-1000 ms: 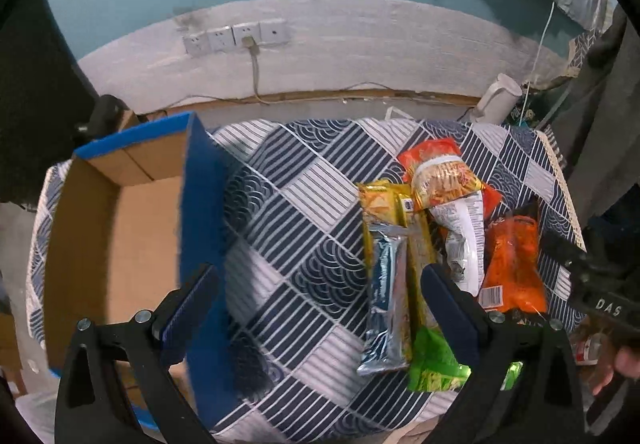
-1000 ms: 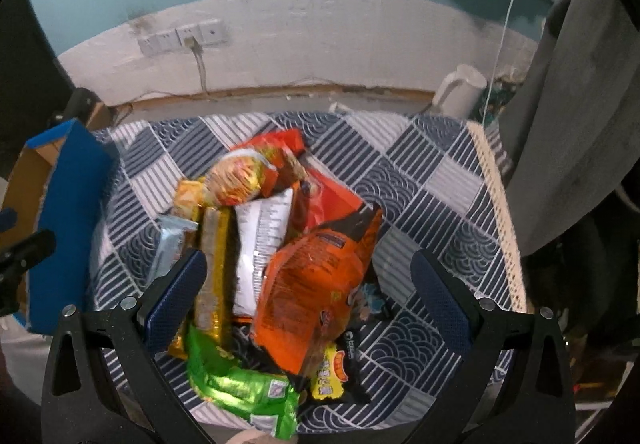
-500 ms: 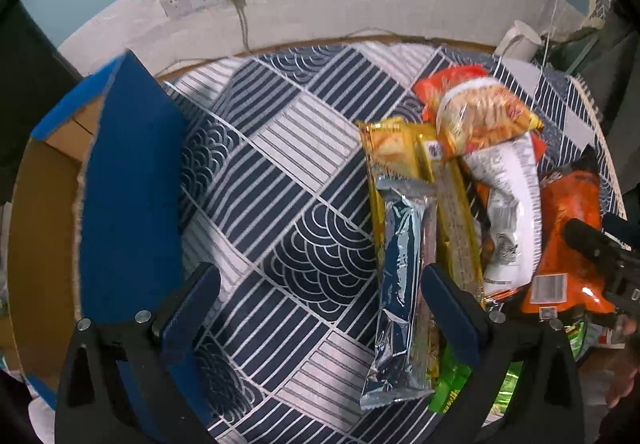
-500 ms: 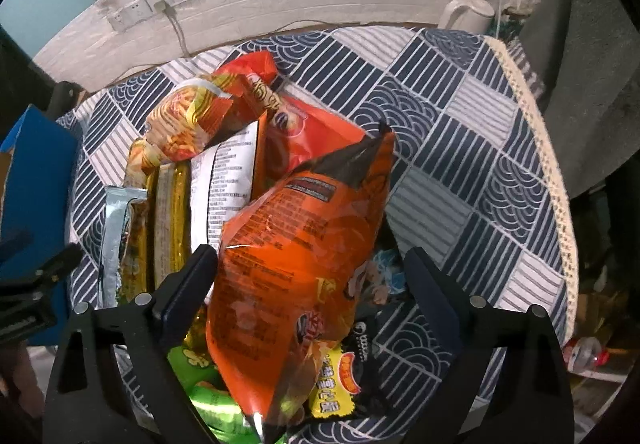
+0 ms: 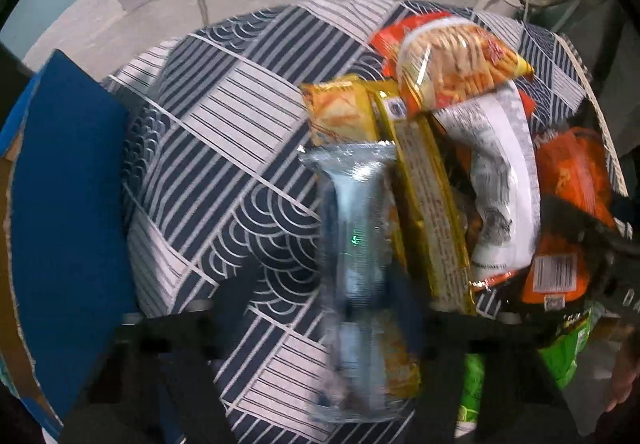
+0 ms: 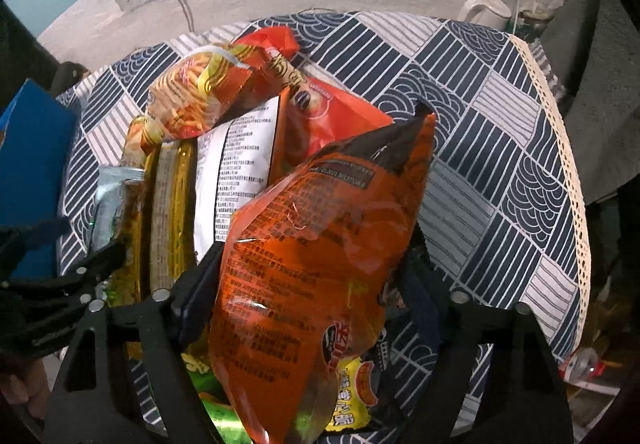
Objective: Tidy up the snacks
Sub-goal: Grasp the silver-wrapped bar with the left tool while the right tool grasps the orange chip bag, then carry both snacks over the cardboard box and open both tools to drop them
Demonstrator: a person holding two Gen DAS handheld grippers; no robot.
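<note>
Dropped closer to the snack pile than a second ago. Left gripper (image 5: pixel 324 308) closing around the silver wrapper (image 5: pixel 360 244), blurred, contact unclear. Right gripper (image 6: pixel 304 284) closing around the orange bag (image 6: pixel 320 244), atop the pile on the patterned surface (image 6: pixel 500 163), blue box (image 5: pixel 68 224) alongside.

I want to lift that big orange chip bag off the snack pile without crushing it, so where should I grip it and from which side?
Grip the orange chip bag across its lower half, coming down from above with a finger on each long edge. It lies atop the pile, tilted and puffy, both side edges free. The right gripper already straddles it there, its jaws closing; the flatter bottom seam is likely gentler than the puffed middle.
</note>
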